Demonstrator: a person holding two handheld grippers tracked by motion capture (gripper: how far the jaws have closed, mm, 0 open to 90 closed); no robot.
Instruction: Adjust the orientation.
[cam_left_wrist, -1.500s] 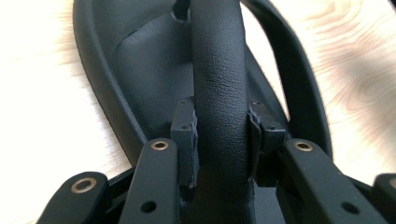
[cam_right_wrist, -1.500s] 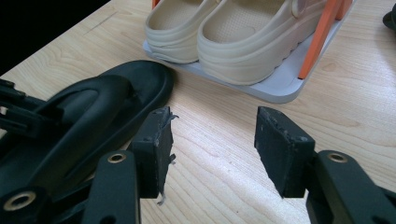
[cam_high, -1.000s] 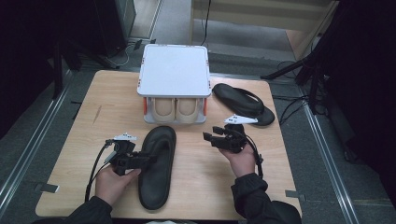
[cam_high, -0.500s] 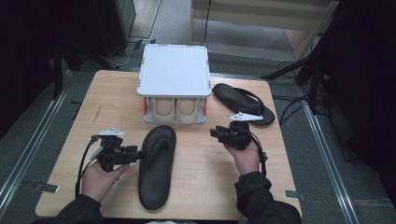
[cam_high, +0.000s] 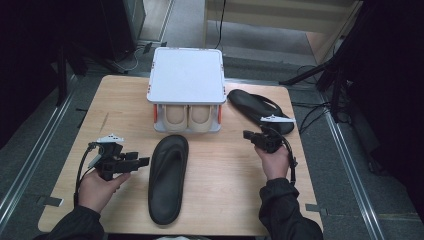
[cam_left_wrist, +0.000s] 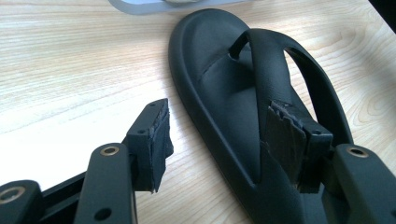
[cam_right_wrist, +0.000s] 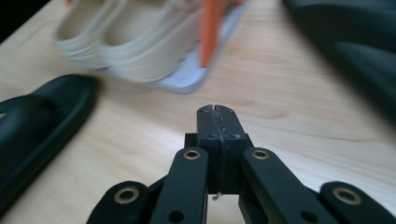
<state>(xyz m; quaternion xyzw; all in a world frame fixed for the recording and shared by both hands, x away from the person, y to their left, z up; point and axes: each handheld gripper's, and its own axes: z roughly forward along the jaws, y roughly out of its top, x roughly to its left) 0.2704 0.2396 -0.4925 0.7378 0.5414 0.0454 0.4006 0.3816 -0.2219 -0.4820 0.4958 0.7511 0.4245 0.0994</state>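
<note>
A black flip-flop (cam_high: 167, 180) lies lengthwise at the table's front centre, strap up. My left gripper (cam_high: 141, 161) hovers just left of it, open, with nothing between the pads. In the left gripper view the flip-flop (cam_left_wrist: 219, 79) lies ahead, and my left gripper (cam_left_wrist: 219, 112) has its right jaw over the sole's edge. A second black flip-flop (cam_high: 260, 109) lies at the back right. My right gripper (cam_high: 247, 134) is shut on nothing, between the two flip-flops; in its own view my right gripper (cam_right_wrist: 217, 112) sits low over bare wood.
A white rack (cam_high: 186, 75) stands at the back centre with a pair of beige shoes (cam_high: 187, 116) under its top, between orange posts (cam_right_wrist: 211, 32). The table (cam_high: 115, 105) is bare wood at the left. The floor drops away past its edges.
My left gripper has drawn back to the left, off the near flip-flop, which stays put. My right gripper has shifted a little right and farther from me.
</note>
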